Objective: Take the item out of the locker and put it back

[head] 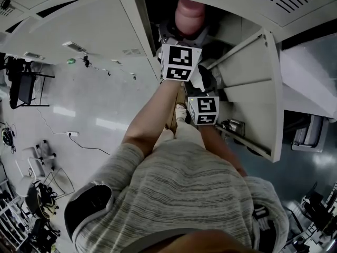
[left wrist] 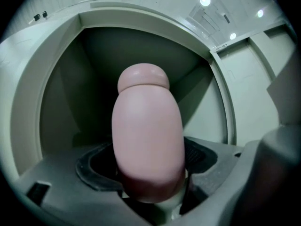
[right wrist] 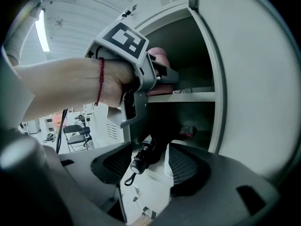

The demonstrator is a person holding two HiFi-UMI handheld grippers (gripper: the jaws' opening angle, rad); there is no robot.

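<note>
Pale grey metal locker (left wrist: pixel 141 19) fills my view, its flat grey door (head: pixel 253 88) swung wide open on my right. A thin grey shelf (right wrist: pixel 183 97) splits it into an upper and a lower compartment. Up top, there's the smooth pink capsule-shaped bottle with a rounded cap (left wrist: pixel 148 135): my left claw (left wrist: pixel 149 165) is clenched around its base, pads pressing on both sides, and the bottle stands upright at the mouth of the upper compartment, above the shelf. My right claw (right wrist: pixel 150 163) hangs lower, aimed into the lower compartment, jaws spread and gripping nothing. Through its gap I see a small black torch with a wrist cord (right wrist: pixel 141 158) lying down there
</note>
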